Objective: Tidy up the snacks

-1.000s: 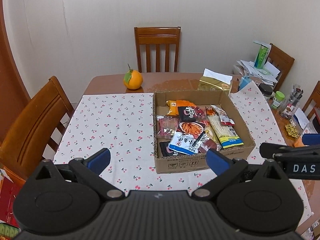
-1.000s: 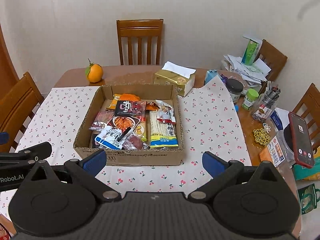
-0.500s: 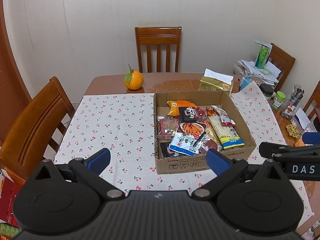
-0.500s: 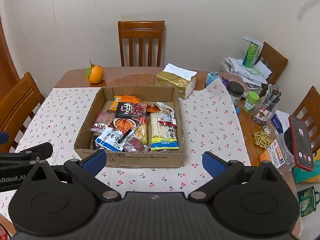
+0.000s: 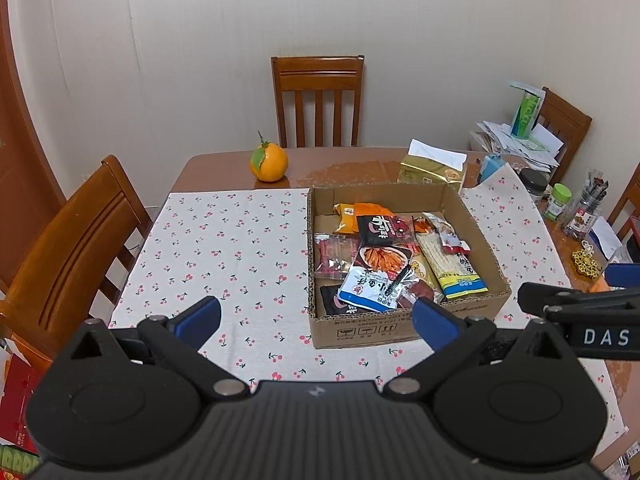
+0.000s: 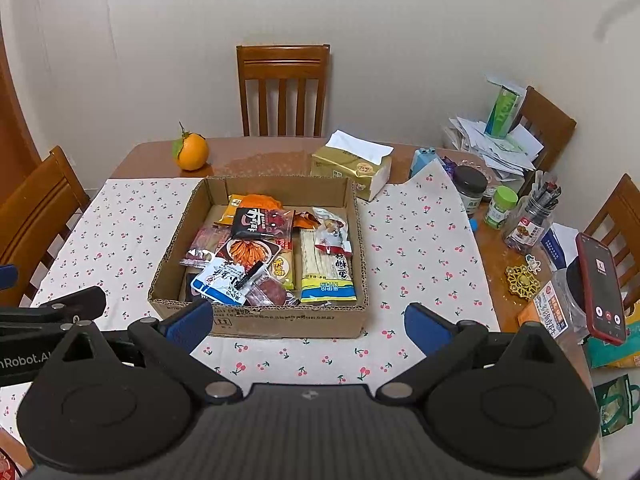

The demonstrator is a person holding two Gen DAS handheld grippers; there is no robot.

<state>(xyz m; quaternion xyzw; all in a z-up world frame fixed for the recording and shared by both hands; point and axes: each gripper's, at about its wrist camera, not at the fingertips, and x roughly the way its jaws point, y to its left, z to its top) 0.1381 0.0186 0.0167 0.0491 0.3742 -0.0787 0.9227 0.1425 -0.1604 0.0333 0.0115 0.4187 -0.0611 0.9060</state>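
The cardboard box [image 5: 404, 322] of snack packets [image 6: 256, 258] lies ahead of both claws on the cherry-print cloth [image 5: 224, 248], sitting slightly lower in view than a second ago. The left gripper [image 5: 316, 316] and right gripper [image 6: 308, 322] stay spread wide, empty. The orange [image 6: 191, 151] is far-left; packet labels are hardly legible.

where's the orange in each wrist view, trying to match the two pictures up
Left wrist: the orange sits on bare wood at the table's far edge, upper middle-left, left of the cardboard box.
Right wrist: the orange is upper left, beyond the box's far-left corner.
Shared landmark: the wooden chair against the wall, just right of the orange in both.
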